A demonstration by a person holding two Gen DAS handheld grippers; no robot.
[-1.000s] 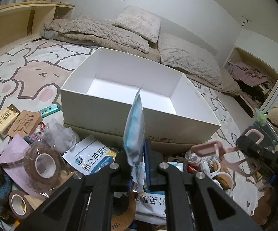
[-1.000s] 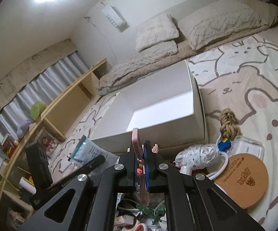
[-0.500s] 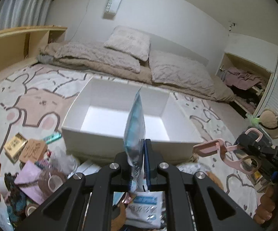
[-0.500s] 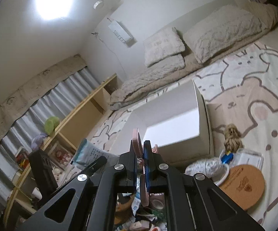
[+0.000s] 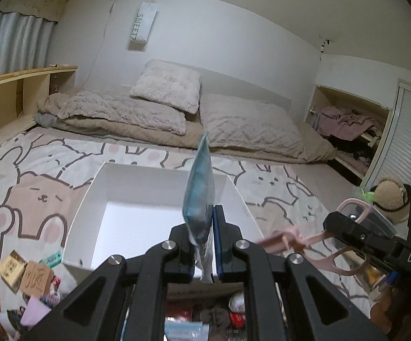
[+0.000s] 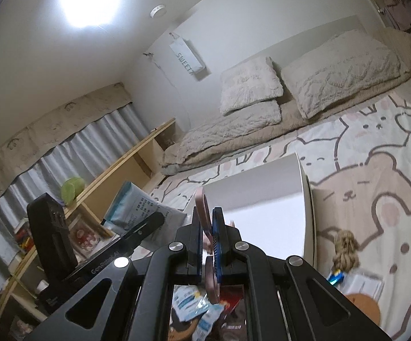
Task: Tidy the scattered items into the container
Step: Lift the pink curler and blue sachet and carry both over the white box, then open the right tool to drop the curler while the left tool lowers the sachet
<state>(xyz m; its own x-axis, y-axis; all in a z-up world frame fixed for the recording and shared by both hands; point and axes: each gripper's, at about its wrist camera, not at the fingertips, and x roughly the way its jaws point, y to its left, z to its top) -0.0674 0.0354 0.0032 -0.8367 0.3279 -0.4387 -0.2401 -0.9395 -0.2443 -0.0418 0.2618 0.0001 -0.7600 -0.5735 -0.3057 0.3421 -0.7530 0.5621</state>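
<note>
Blue pouch [image 5: 200,187] pinched in left hand-held gripper [image 5: 205,244]; right [image 6: 207,241] clamps pink scissors [image 6: 205,227].

The cartoon-bear bedspread [image 5: 35,187] carries an open white box [image 5: 91,199] at centre, small packets [image 5: 26,272] at eight o'clock, and beige pillows [image 5: 248,125] at twelve.

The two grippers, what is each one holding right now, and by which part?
The left gripper pinches a blue sachet by its lower edge. The right gripper clamps pink scissors at mid-length, near the handle loops.
</note>
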